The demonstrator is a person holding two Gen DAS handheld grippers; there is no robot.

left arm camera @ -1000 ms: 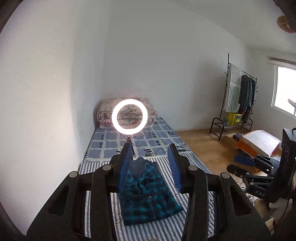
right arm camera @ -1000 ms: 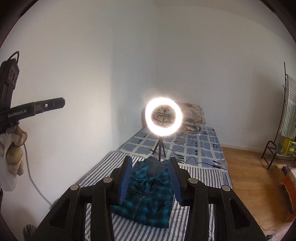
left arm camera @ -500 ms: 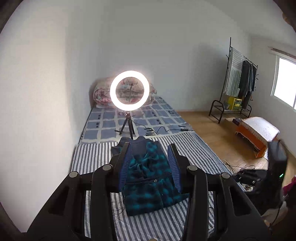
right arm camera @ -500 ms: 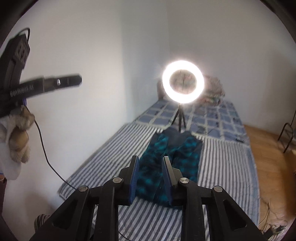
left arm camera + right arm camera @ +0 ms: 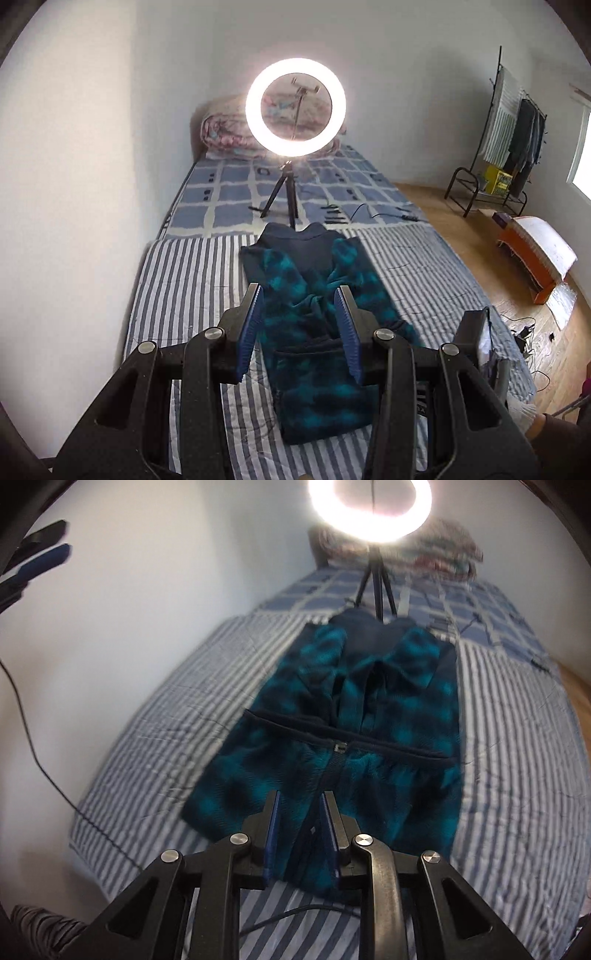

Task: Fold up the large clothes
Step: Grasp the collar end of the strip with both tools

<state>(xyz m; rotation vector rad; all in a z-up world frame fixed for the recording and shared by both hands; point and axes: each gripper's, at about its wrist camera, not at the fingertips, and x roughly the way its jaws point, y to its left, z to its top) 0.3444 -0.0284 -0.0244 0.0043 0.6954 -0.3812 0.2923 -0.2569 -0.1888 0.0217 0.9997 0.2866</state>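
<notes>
One bed (image 5: 192, 288), grey-and-white striped sheet near end, blue checked cover beyond. One teal-and-navy plaid fleece jacket (image 5: 369, 716) flat mid-bed, sleeves folded inward, zip up. One lit ring light (image 5: 295, 105) on one black tripod behind collar. My two grippers: left gripper (image 5: 301, 314) jaws partly apart, empty, above jacket; right gripper (image 5: 301, 823) jaws just been closing, narrow gap, nothing gripped, over hem.

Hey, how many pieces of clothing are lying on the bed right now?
1. A teal plaid jacket lies partly folded on the striped sheet, just in front of the ring light's tripod. More clothes hang on a rack by the far wall, off the bed.
</notes>
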